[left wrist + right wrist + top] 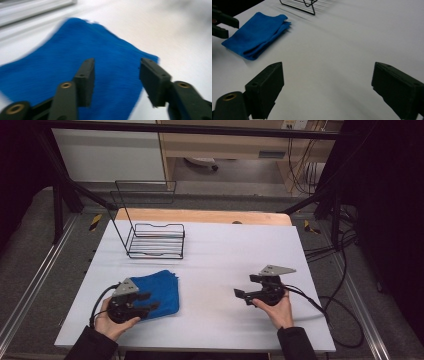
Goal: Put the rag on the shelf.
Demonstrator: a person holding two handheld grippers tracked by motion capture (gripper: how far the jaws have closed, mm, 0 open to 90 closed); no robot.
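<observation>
Folded blue terry-like cloth (159, 292) lay flat on the white table cover (215, 255), near-left, just beside the left gripper (148, 301). Left gripper's jaws stood apart, hovering over the cloth's near edge, nothing between them; the left gripper view was blurred, so contact couldn't be told. Right gripper (244, 291) sat well apart on the near right, jaws spread wide over bare cover, empty. Black wire rack (155, 240) stood far-left, beyond the cloth. Judged: cloth was light, soft, limp, not slippery or fragile; it would sag and unfold if lifted. Best hold looked like pinching the stacked layers at a folded edge or corner.
</observation>
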